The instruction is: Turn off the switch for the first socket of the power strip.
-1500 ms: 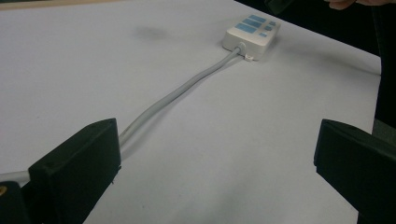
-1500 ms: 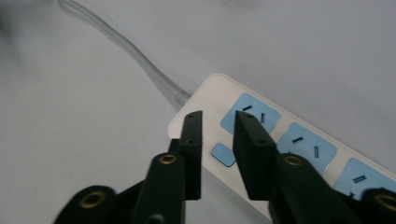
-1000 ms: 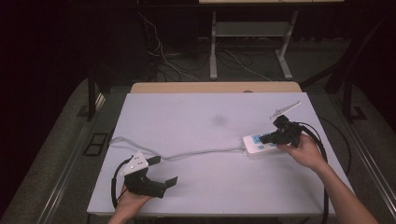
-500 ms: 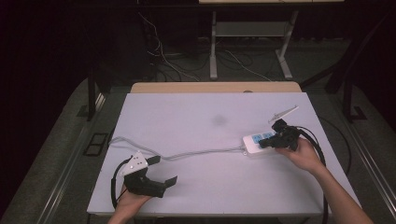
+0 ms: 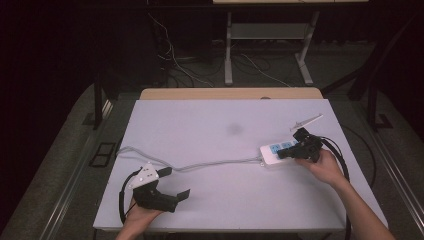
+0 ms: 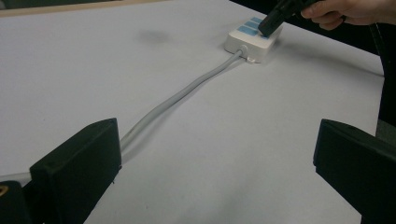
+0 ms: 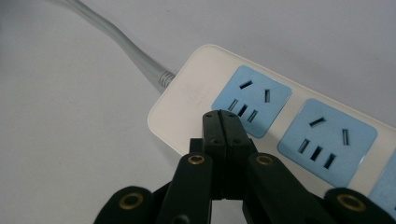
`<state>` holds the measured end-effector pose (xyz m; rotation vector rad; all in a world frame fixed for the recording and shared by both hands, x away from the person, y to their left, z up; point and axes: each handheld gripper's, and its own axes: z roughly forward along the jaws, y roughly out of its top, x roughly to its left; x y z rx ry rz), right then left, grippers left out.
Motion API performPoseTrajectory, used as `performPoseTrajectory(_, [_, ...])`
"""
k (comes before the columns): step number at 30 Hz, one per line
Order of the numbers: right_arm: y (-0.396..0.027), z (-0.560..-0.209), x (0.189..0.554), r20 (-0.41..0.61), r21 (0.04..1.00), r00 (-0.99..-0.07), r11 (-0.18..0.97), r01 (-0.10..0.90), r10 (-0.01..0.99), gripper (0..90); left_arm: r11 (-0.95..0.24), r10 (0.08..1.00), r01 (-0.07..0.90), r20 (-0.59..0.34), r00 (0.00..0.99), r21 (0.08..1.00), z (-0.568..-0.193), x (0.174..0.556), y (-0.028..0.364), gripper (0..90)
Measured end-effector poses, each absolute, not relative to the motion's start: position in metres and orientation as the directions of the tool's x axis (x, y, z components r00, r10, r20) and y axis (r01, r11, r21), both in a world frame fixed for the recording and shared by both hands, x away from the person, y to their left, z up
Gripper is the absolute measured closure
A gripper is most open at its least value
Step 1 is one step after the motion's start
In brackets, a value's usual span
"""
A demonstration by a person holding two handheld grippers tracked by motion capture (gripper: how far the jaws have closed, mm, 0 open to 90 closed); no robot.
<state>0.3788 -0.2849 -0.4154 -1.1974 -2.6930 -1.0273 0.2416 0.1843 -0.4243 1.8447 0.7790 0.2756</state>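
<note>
Pressing clenched, empty right gripper (image 7: 221, 116) onto power strip (image 7: 196, 95); left gripper (image 6: 210, 163) gapes, idle. Risk: tips skid, strip slides off table (image 5: 210, 120).

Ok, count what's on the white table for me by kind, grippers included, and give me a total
Power strip: 1
Grey cable running from the strip: 1
Left gripper, jaws open: 1
Right gripper, jaws shut, tips at the strip: 1
Total: 4
</note>
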Motion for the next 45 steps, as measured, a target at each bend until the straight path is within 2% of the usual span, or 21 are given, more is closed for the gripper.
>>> performPoseTrajectory(14, [-0.282,-0.416,0.375,0.220,0.572,-0.725,0.516,0.638,0.653,90.0,-0.219,0.634,0.381,-0.165,0.755,0.898,-0.423,0.242,0.187,0.0])
performPoseTrajectory(31, [-0.283,-0.416,0.379,0.242,0.566,-0.725,0.514,0.645,0.645,90.0,-0.217,0.639,0.387,-0.169,0.751,0.896,-0.425,0.243,0.187,0.0])
performPoseTrajectory(45, [-0.278,-0.404,0.380,0.212,0.535,-0.734,0.552,0.639,0.645,90.0,-0.222,0.633,0.391,-0.173,0.754,0.893,-0.426,0.244,0.186,0.0])
